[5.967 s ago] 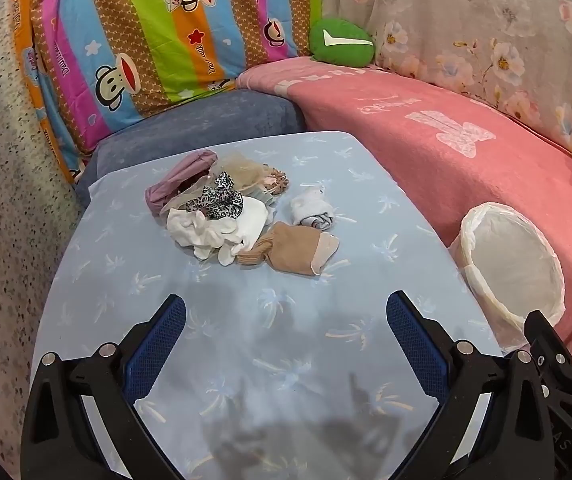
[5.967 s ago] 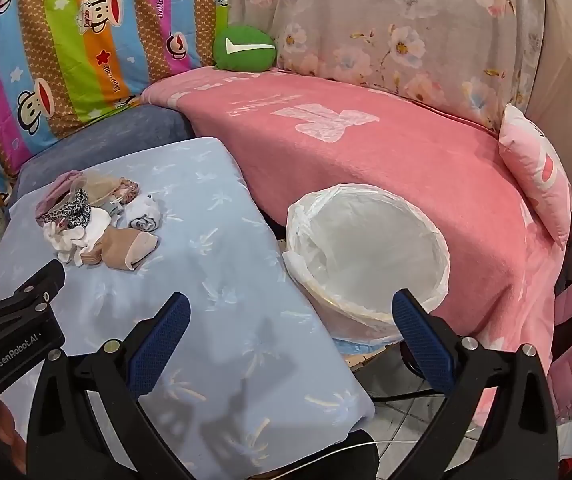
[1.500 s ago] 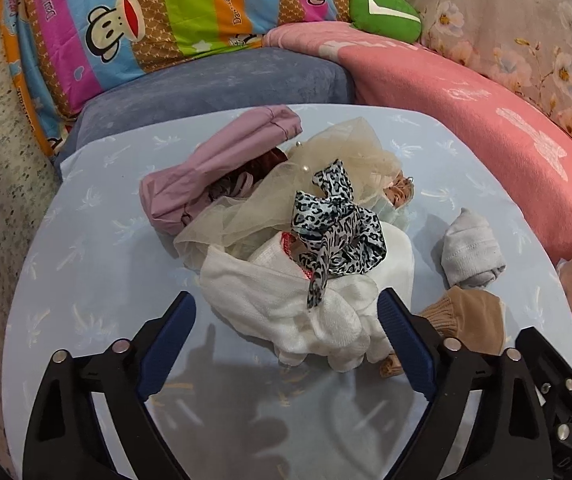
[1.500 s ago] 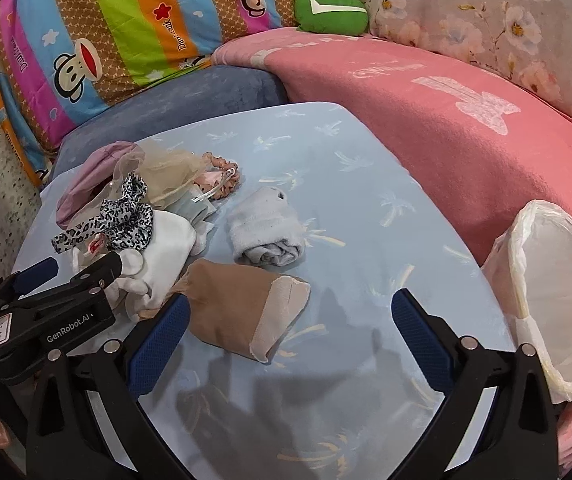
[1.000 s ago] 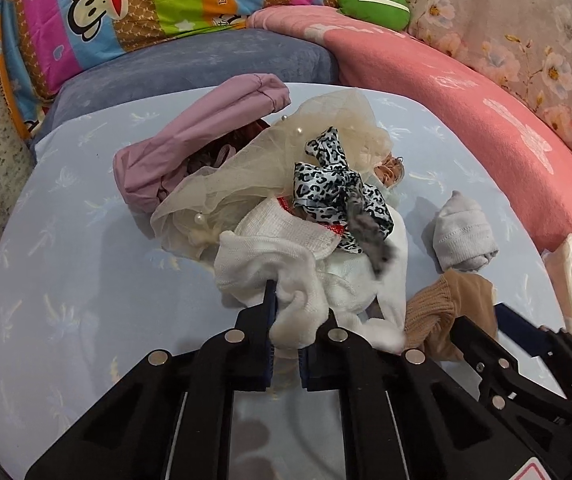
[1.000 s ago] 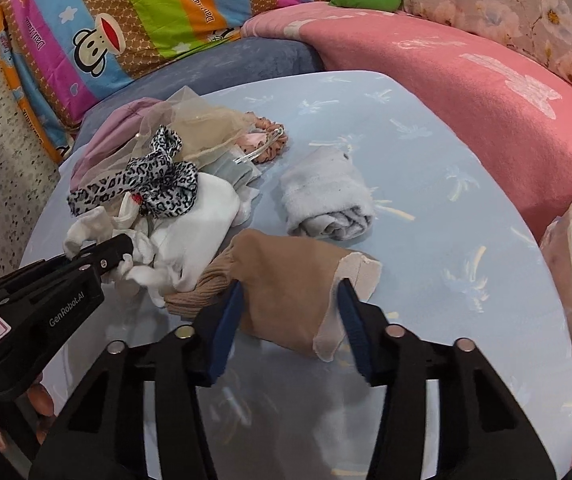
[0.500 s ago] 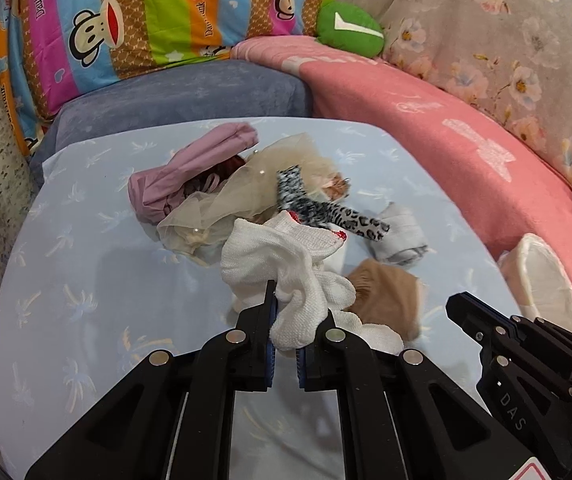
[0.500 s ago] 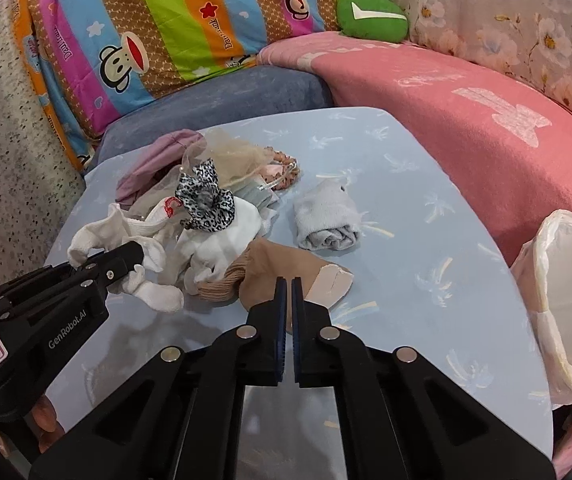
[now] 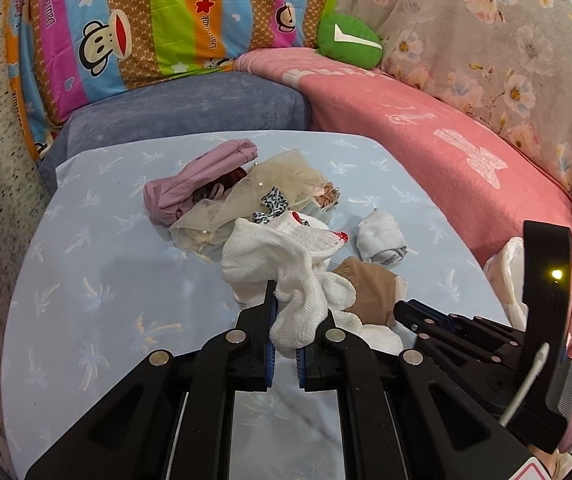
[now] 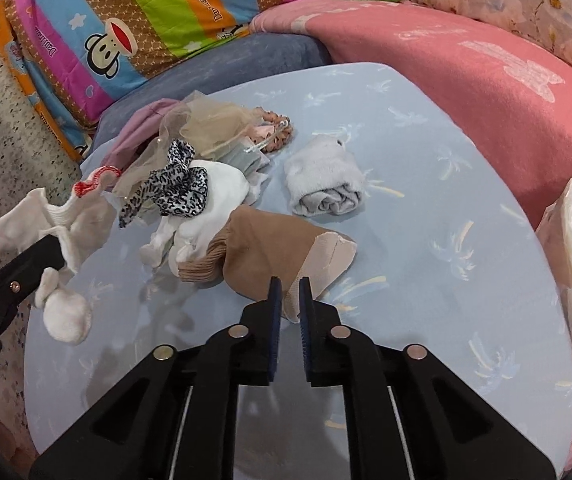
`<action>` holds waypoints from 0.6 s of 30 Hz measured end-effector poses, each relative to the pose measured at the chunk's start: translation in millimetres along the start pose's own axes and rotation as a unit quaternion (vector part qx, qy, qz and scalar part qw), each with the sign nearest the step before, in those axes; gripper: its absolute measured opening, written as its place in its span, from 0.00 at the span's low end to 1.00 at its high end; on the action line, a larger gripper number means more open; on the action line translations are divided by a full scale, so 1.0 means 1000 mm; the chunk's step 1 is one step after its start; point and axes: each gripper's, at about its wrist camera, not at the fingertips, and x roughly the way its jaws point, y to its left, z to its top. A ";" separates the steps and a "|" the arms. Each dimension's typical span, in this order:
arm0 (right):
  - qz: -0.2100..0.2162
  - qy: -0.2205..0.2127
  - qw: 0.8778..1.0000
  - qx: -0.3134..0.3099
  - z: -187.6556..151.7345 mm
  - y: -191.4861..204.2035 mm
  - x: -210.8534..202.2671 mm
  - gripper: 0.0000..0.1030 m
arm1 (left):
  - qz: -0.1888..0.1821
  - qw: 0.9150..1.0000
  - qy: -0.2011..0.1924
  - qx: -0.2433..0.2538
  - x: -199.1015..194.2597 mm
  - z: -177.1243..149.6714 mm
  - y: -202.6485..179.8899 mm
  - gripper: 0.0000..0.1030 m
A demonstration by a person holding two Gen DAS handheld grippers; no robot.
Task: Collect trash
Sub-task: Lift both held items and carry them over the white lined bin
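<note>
Left claw [image 9: 285, 336] clamped on white sock [image 9: 286, 264] — right claw [image 10: 287, 300] pinching tan stocking [image 10: 262, 252]

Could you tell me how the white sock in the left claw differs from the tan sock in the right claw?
The white sock is a knitted, red-trimmed piece hanging clear of the table; the tan sock is smooth and lies on it. The left claw pinches the white sock's middle; the right claw grips the tan sock's pale edge. Both claws are shut.
</note>
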 end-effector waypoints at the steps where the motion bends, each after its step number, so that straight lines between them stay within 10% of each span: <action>1: -0.003 -0.001 1.000 0.002 0.001 0.001 0.001 0.27 | 0.003 1.000 0.002 0.001 0.002 0.000 0.002 0.06; 6: -0.016 -0.031 0.999 0.007 0.003 0.004 -0.003 0.70 | 0.006 1.000 0.010 -0.002 0.014 0.001 0.011 0.06; 11: -0.020 -0.012 1.000 0.006 0.006 0.006 0.013 0.71 | 0.006 1.000 0.022 -0.006 0.026 0.000 0.013 0.06; 18: 0.002 0.004 1.000 0.004 0.001 0.008 0.013 0.07 | 0.005 1.000 0.028 -0.001 0.031 -0.001 0.009 0.06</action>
